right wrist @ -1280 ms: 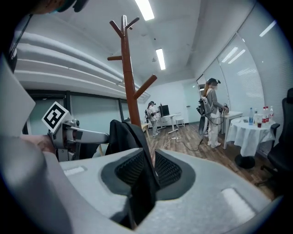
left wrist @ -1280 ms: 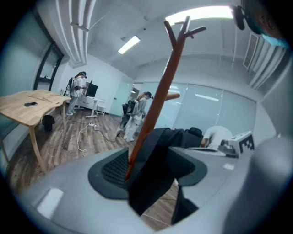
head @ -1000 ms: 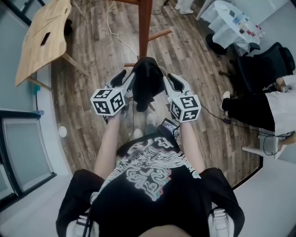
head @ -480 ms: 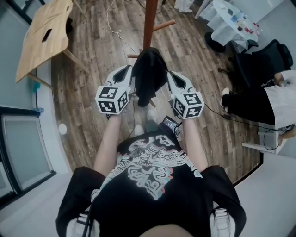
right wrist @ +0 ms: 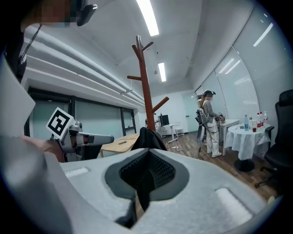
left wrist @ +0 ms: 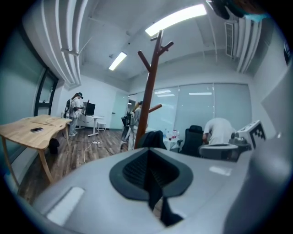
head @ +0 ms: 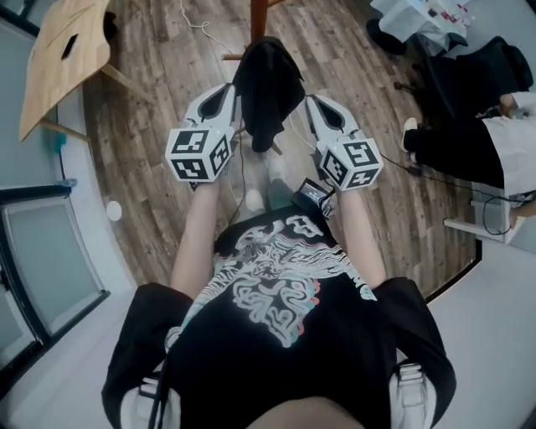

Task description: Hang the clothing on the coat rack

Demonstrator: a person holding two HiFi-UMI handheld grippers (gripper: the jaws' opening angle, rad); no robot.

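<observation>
Quick update: compared with a second ago, both grippers and the garment (head: 266, 84) are brought farther out toward the rack (head: 259, 10). Only the low part of its pole is seen now, at the far edge of the head view. The left wrist is also rolled a bit.

The garment is black and is held up off the floor (head: 159, 117) in a bunched lump, hung between the two grippers. It sits right in front of the pole. Whether it touches the pole or the peg just to its left can't be told.

The left gripper (head: 235, 89) is clamped on the garment's left side, and a strip of dark cloth is seen pinched between its closed pads in its own view. Same deal on the right: the right gripper (head: 309, 102) is shut on the right side, with dark fabric trapped in the slot.

From both gripper views the rack is seen standing straight ahead, with bare pegs up high.

A wooden table (head: 59, 59) is parked at the far left, and a white cable (head: 201, 23) is strung across the floor near the rack's foot. A person (head: 494, 142) in white is seen at the right by a black chair (head: 481, 71).
</observation>
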